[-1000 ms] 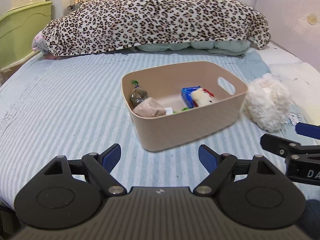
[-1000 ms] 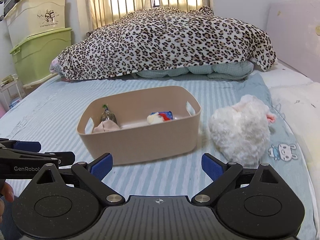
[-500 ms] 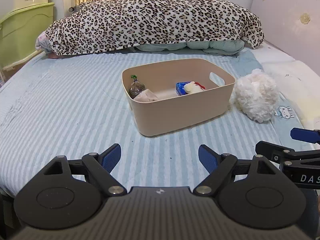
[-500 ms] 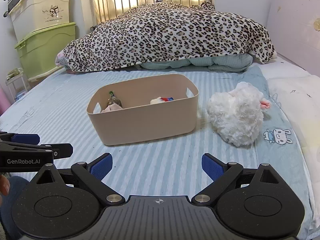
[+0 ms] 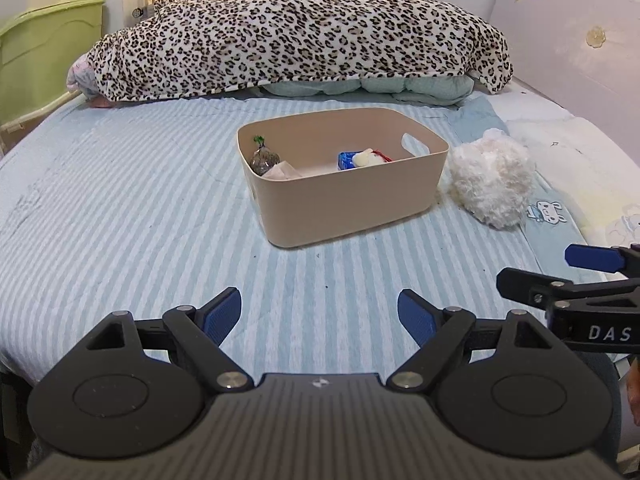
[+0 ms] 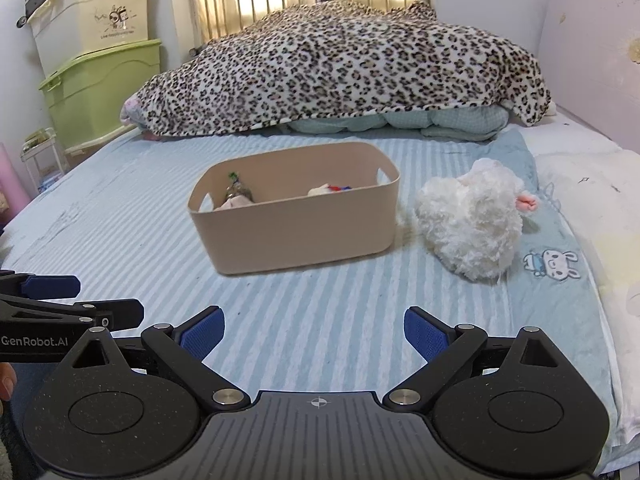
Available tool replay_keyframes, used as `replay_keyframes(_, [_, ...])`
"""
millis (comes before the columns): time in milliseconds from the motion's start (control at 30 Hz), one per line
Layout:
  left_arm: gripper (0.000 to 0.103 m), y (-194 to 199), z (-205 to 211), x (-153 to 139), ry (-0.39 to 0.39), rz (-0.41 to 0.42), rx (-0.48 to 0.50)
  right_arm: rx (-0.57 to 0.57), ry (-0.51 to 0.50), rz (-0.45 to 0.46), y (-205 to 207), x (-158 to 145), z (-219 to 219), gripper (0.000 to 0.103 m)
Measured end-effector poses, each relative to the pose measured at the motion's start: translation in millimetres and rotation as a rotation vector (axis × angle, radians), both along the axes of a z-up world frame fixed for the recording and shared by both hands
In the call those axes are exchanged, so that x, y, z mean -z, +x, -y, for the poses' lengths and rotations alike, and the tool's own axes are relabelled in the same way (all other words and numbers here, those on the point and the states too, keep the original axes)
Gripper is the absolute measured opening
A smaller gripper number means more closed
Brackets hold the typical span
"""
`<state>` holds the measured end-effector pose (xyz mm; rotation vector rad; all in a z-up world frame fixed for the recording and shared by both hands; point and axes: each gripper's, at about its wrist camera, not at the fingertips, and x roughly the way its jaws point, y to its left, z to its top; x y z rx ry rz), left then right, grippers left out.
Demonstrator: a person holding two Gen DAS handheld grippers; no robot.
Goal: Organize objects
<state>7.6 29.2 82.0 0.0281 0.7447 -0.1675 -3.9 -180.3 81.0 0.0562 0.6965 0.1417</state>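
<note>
A beige plastic bin point(image 5: 352, 196) point(image 6: 296, 232) stands on the striped bed. It holds a small netted pouch point(image 5: 264, 158), a beige cloth point(image 5: 282, 171), a blue packet point(image 5: 346, 159) and a small white toy point(image 5: 370, 157). A fluffy white plush point(image 5: 490, 180) point(image 6: 470, 218) lies on the sheet just right of the bin. My left gripper point(image 5: 320, 314) is open and empty, well short of the bin. My right gripper point(image 6: 314, 330) is open and empty, also back from the bin. Each gripper shows at the edge of the other's view.
A leopard-print blanket point(image 6: 344, 68) is heaped at the far end of the bed over teal bedding. Green and cream storage boxes point(image 6: 100, 80) stand left of the bed. A pale headboard panel point(image 5: 572, 52) and white pillow lie at the right.
Both grippers have pulled back from the bin and sunk lower, so the bin and plush look smaller and farther. Both stayed open and empty.
</note>
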Motion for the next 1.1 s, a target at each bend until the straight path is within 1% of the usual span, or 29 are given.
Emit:
replay_keyframes(133, [0.086,-3.8,-2.5,-0.1,-0.003,0.0,-0.006,-0.017,-0.014,-0.011,-4.1,1.5,-5.9,0.098])
replay_keyframes(267, [0.086,-6.9,-3.3,-0.1,-0.011,0.003,-0.012,-0.025,-0.021,-0.002,-8.1,-0.4,-8.0,0.098])
replay_keyframes(433, [0.086,-11.7,-0.5,-1.8,-0.005,0.015,-0.006,-0.028,-0.018,0.002,-12.1,-2.0,-8.4,0.098])
replay_keyframes(800, [0.087,-16.4,5.1,-3.0,-0.008,0.012,0.016,-0.031,-0.02,-0.003,-18.6,-4.4,-10.4,0.098])
replay_keyframes(1100, [0.087,-17.9,6.7,-5.0,0.001,0.019,0.014,-0.034,-0.01,-0.007,-19.1,-4.9,-8.2,0.098])
